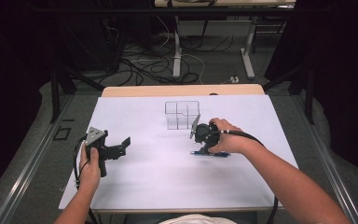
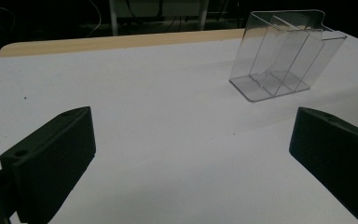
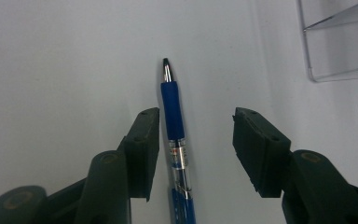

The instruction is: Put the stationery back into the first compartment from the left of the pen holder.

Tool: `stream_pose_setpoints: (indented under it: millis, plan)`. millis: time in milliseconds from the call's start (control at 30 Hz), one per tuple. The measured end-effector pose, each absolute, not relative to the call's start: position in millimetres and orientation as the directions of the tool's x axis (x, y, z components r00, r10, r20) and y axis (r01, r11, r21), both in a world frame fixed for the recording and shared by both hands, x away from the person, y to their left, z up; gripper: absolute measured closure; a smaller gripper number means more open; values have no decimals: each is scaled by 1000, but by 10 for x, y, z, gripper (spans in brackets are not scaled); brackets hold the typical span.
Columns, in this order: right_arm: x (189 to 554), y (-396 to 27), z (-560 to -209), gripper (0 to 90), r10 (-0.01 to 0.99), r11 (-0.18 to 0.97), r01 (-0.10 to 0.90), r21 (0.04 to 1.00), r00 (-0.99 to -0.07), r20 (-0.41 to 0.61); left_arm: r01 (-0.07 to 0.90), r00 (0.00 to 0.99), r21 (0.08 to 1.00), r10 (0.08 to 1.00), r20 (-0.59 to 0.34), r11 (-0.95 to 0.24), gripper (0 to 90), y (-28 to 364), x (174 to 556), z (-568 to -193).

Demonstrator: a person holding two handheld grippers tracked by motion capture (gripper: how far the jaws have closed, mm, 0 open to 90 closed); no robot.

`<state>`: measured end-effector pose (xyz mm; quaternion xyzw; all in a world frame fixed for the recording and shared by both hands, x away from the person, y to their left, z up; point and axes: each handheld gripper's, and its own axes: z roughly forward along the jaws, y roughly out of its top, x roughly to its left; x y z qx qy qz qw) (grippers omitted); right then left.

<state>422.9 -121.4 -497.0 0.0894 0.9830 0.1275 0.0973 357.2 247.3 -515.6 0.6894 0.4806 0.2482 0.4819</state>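
A blue pen (image 3: 175, 135) with a clear barrel lies flat on the white table sheet (image 1: 168, 177), its tip pointing away in the right gripper view. My right gripper (image 3: 196, 140) stands open low over it, one jaw on each side, the left jaw close to the pen. From the high view the pen (image 1: 212, 153) peeks out under the right gripper (image 1: 205, 140), just in front of a clear plastic organizer (image 1: 182, 114) with dividers. My left gripper (image 1: 121, 148) is open near the table's left side, with nothing between its jaws and the organizer (image 2: 284, 56) well ahead of it.
The white sheet covers a wooden table whose far edge (image 1: 182, 89) shows bare. Beyond it are table legs and tangled cables (image 1: 158, 65) on the floor. Metal rails (image 1: 23, 182) run along both sides of the table.
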Motion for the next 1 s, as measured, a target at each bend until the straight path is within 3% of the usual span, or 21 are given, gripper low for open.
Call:
stream_pose_setpoints:
  millis: [567,1000]
  plan:
    - [4216,-1180,-5133,486,169,974,133,186,-967,-192,426,419,901,901,-114,-84,2,2476,3575,-5161]
    - [4207,-1177,-5206,627,139,982,112,152,-975,-175,427,418,901,901,-117,-81,2,2476,3577,-5165]
